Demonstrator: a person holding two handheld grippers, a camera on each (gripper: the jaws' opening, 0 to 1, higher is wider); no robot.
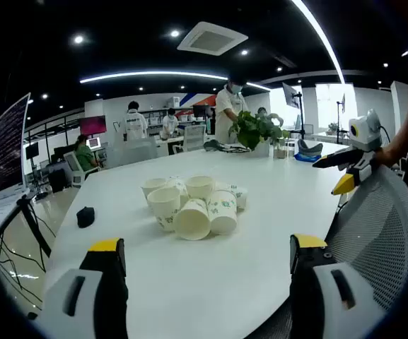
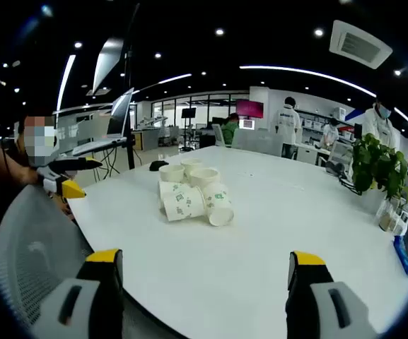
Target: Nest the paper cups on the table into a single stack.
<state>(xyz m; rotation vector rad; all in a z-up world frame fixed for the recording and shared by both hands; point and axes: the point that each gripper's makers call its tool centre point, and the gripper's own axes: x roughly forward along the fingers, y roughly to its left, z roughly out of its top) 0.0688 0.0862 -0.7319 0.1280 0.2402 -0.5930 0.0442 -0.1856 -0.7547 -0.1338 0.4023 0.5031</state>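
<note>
No cup is grasped yet: the white, green-printed paper cups (image 1: 193, 205) lie clustered mid-desk on the white desk (image 1: 246, 275), well apart from both grippers, left gripper (image 1: 207, 258) and right gripper (image 2: 204, 272), whose jaws gape empty, so next comes approaching an upright cup.

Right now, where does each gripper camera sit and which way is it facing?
Left gripper view: rides the left gripper, jaws wide apart, facing the paper cups across the white table; the right gripper enters at right.
Right gripper view: rides the right gripper, facing the cups from the other side; left gripper at left.
Shared: cups, table, potted plant.
</note>
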